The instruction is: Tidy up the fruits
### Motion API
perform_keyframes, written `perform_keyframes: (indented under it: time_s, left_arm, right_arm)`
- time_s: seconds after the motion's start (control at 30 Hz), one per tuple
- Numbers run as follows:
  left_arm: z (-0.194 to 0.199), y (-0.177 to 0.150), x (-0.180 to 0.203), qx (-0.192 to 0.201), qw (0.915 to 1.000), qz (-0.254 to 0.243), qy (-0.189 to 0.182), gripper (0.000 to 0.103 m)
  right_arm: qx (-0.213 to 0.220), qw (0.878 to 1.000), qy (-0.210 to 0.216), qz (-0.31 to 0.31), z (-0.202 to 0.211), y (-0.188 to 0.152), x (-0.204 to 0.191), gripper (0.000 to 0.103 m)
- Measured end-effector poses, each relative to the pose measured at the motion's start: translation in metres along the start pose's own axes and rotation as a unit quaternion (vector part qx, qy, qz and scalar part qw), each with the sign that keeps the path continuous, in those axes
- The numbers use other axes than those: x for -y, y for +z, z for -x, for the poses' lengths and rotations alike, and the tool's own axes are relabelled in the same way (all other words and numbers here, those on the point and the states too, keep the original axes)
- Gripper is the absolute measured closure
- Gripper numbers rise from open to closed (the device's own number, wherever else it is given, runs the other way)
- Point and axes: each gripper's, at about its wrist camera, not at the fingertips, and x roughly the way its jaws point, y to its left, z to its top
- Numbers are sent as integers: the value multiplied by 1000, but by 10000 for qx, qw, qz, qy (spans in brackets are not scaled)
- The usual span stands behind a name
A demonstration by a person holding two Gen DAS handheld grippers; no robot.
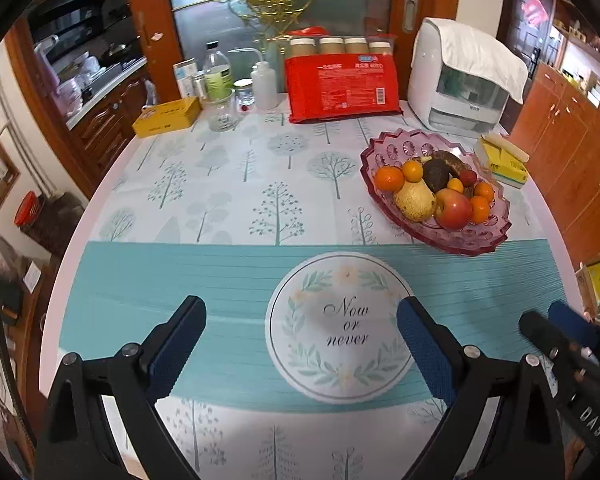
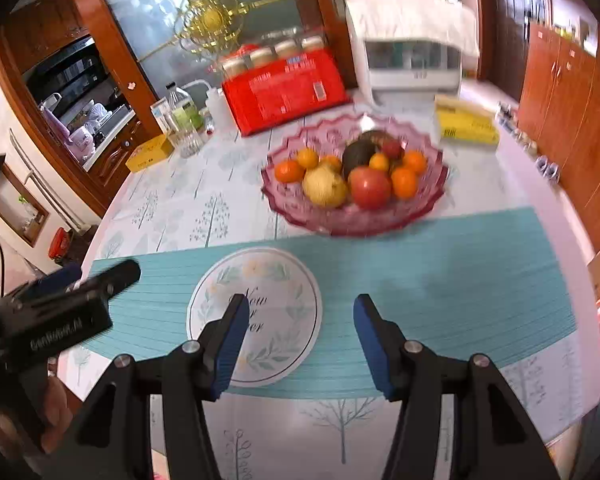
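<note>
Round table (image 1: pixel 228 200) under a pale tree-printed cloth, with a teal placemat (image 1: pixel 180 280) bearing a white "Now or never" medallion, is filling both views; wooden cabinets and a frosted glass door are standing behind. Pink scalloped glass fruit bowl (image 1: pixel 496 236) is sitting beyond the mat, holding a yellow pear (image 1: pixel 414 202), a red apple (image 1: pixel 454 210), several small oranges (image 1: pixel 389 178), a dark avocado-like fruit (image 1: pixel 436 174) and a small red fruit; the pieces at the back are overlapping and hard to identify. Right wrist view is showing everything blurred, labels unreadable. Left wrist view alone is giving the yellow tin (image 1: pixel 166 117), bottles and red package (image 1: pixel 342 88) sharply; right wrist view alone is catching part of a hand (image 2: pixel 56 408) at the lower left. Left gripper (image 1: pixel 300 338) is hovering over the mat, jaws spread wide, gripping nothing, bowl ahead to its right. Right gripper (image 2: pixel 300 336) is likewise parted and empty, bowl straight ahead, well apart.
</note>
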Motion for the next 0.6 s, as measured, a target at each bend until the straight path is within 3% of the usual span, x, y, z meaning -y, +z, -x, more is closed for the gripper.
perform_keyframes:
  time_s: [0.2,0.6]
  left_arm:
    - [16,-15,-3,-79,9999,115,47,7]
    - [37,-17,-9,125,9997,179,126,7]
  right_arm:
    - [252,9995,-30,194,22,6,-16,48]
    - [186,9987,46,465,30,7,-37,47]
